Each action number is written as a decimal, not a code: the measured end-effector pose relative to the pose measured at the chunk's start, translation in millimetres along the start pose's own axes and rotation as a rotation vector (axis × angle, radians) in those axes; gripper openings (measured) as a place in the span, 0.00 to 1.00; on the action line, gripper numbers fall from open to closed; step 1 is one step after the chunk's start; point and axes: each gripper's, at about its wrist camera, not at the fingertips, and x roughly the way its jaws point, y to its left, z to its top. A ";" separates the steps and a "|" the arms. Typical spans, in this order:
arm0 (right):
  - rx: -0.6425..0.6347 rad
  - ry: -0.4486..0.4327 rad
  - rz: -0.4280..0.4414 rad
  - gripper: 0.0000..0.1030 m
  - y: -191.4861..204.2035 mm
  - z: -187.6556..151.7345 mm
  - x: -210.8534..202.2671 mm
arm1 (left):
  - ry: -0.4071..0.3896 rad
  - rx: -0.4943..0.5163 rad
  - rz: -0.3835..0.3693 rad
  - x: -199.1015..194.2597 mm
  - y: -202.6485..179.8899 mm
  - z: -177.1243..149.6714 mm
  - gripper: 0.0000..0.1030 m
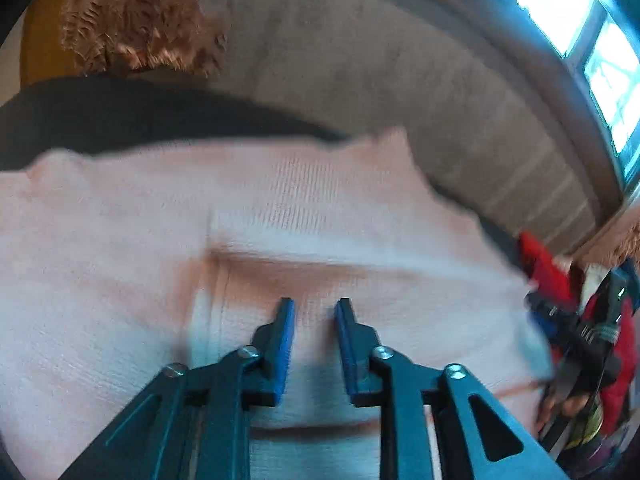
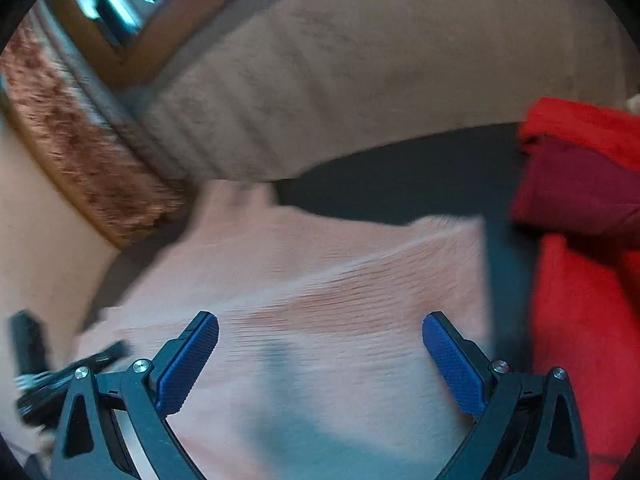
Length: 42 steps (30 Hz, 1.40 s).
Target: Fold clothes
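Sweater (image 1: 248, 216), pink knit, lies flat on the dark counter (image 2: 400, 176) under both claws. Left claw (image 1: 314, 310) hangs over it with a narrow gap between its blue pads, gripping nothing. Right claw (image 2: 320, 334) is spread wide above it. Red cloth (image 2: 580, 280) lies just beside the sweater.

A beige ribbed sofa back (image 1: 420, 92) fills the upper frame, a brown fuzzy cushion (image 1: 140, 16) sits upper left, and a bright window (image 1: 592, 40) upper right.
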 end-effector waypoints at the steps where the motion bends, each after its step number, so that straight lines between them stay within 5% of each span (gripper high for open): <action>1: 0.015 -0.015 -0.012 0.98 -9.0 -1.6 -1.2 | -0.041 0.030 -0.011 -1.0 -1.6 -6.2 0.21; 3: 0.075 -0.061 0.005 0.82 -25.2 -5.3 -11.9 | -0.031 0.002 -0.056 -0.1 2.9 -4.8 0.21; 5: 0.072 -0.066 -0.004 0.78 -25.9 -7.0 -13.1 | -0.033 -0.053 -0.122 0.9 15.3 -3.6 0.21; 9: 0.023 -0.047 -0.037 0.83 -17.8 -9.1 -9.5 | -0.041 -0.091 -0.153 -0.4 24.2 -3.7 0.18; 13: -0.025 -0.028 -0.071 1.00 -9.6 -11.2 -5.8 | -0.046 -0.092 -0.149 -0.5 24.4 -3.2 0.18; 17: -0.060 -0.015 -0.091 1.00 -3.8 -12.8 -3.2 | -0.046 -0.100 -0.155 -0.4 25.7 -2.3 0.18; 21: -0.008 -0.028 -0.014 1.00 -16.2 -10.7 -8.6 | 0.023 -0.079 -0.150 -1.1 23.3 12.0 0.24; 24: -0.041 0.008 -0.018 0.99 -11.6 -3.6 -11.1 | 0.002 -0.026 -0.128 -9.3 19.8 37.0 0.37; 29: -0.150 -0.063 0.076 0.96 24.9 27.6 -20.6 | 0.033 0.084 -0.104 21.7 15.9 85.5 0.39; 33: -0.113 0.116 0.214 0.97 41.3 66.3 31.1 | 0.048 0.160 -0.102 51.9 9.7 119.3 0.39; 42: -0.162 0.285 0.272 0.97 54.1 123.0 125.9 | 0.114 0.290 -0.138 122.1 -6.6 164.1 0.39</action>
